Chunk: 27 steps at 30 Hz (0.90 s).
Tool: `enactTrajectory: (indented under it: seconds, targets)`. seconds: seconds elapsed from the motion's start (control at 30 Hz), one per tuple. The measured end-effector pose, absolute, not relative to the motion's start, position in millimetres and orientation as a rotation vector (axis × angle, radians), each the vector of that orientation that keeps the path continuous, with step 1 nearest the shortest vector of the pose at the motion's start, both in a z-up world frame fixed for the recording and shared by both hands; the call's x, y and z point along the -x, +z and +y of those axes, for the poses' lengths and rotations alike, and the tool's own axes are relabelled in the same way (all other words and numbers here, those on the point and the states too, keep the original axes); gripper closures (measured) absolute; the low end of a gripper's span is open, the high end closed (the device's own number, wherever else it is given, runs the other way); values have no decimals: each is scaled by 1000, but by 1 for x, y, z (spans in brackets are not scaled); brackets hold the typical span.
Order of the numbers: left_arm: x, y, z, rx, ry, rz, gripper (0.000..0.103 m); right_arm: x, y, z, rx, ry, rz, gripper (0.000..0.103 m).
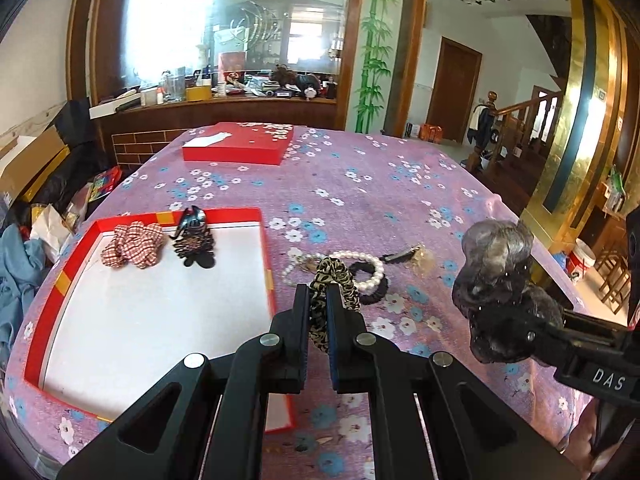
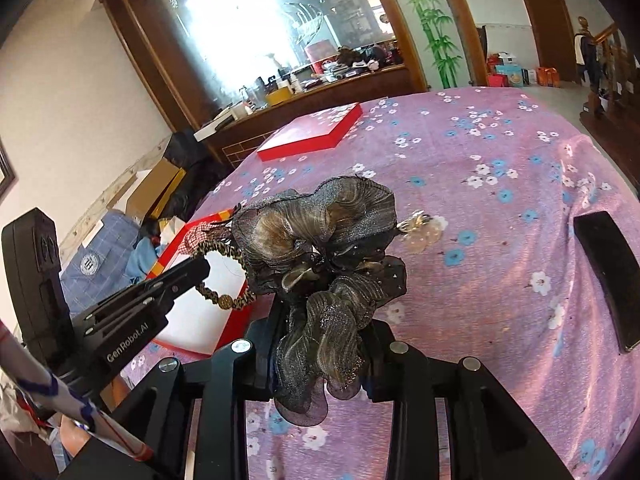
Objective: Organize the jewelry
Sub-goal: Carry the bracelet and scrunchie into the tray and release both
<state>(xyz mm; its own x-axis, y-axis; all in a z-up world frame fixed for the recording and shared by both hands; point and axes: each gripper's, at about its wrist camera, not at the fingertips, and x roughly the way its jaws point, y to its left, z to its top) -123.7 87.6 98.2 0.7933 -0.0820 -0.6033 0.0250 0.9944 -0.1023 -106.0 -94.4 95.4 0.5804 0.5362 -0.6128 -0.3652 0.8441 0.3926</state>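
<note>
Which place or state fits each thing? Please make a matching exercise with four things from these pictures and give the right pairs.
Things:
1. leopard-print scrunchie
2. grey gauze scrunchie
3. checked scrunchie
4. pearl bracelet

Places or states:
A. lies on the flowered cloth, outside the box
B. held between the fingers of the right gripper
C. lies inside the open red box
D. held between the fingers of the left gripper

Pairs: 1-D, 2-B, 3-C, 4-A

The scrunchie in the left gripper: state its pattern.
Leopard print, tan with black spots, on the scrunchie; clearest in the left wrist view.
</note>
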Motion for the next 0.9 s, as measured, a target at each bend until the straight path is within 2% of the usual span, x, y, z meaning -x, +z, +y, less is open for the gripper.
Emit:
enactTrajectory:
  seconds: [0.57, 0.9]
  targets:
    - [120, 95, 135, 175, 11, 646, 96, 102, 90, -58, -186, 591, 836, 68]
    - [122, 90, 198, 258, 121, 639, 96, 92, 95, -19, -151, 654, 856, 68]
